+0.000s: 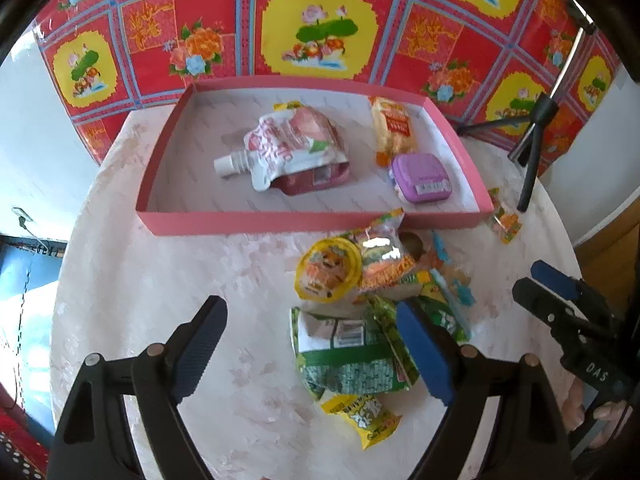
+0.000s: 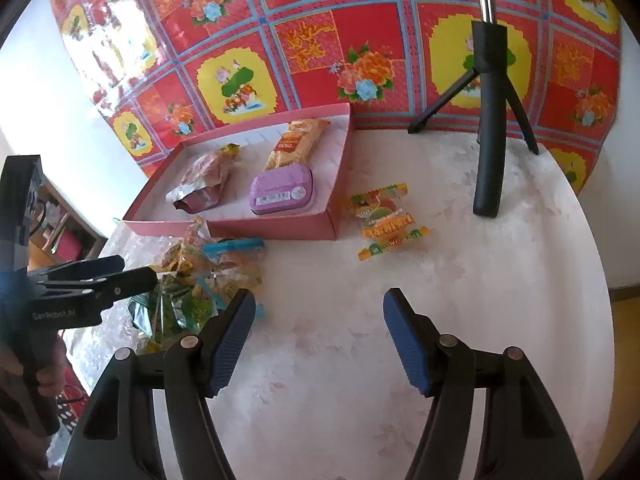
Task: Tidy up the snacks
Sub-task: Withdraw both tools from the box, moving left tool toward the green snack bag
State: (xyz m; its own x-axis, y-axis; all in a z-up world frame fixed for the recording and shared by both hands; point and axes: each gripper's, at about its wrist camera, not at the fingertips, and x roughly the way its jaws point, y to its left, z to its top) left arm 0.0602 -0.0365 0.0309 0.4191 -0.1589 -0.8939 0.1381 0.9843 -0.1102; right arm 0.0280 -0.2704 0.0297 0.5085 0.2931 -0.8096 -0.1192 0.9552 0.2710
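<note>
Snack pile [image 1: 360, 304] beside pink tray [image 1: 256, 222]

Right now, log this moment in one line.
tray: three snacks | pile: on table | left gripper: open | right gripper: open, empty

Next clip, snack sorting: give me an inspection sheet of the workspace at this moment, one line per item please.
Surface: round pale marbled table, bare under the right tool.
Job's things: pink tray holds a spouted pouch, an orange packet and a purple tin. A pile of snack packets lies on the table before the tray; one gummy packet lies apart beside the tray.
Clutter: black tripod stands on the table.
Grippers: left tool open, above the pile; right tool open, nothing between its fingers.
Cables: one plugged into a wall socket off the table.
Surroundings: red floral patterned sheet behind the table.
</note>
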